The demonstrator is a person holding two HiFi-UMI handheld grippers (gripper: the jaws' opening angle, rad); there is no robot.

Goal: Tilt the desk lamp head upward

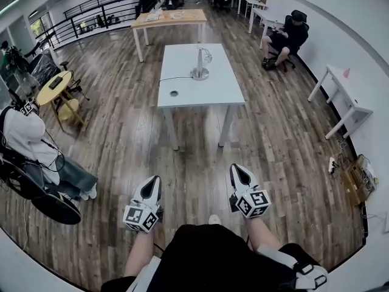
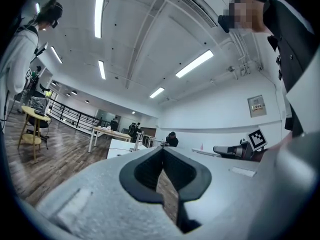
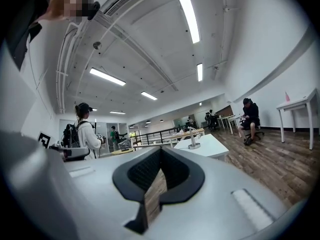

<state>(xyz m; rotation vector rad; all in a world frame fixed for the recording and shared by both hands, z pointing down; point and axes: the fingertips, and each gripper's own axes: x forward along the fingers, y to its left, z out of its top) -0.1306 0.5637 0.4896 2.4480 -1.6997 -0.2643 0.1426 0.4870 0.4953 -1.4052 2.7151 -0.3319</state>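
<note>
Left gripper (image 1: 150,188) and right gripper (image 1: 242,176) were both shut and empty, well short of the desk lamp (image 1: 200,64) on the white table (image 1: 200,93) ahead, whose light, probably stiff-hinged head looked best taken at its rim.

Bright, even light from ceiling strip lights (image 3: 189,16) (little shadow); strong fisheye bending at edges, dark corners.

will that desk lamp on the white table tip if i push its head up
Probably not: the desk lamp sits on a broad round base, likely weighted. Its slim stem might rock, so steadying the base seems wise. The trailing cord looks slack.
</note>
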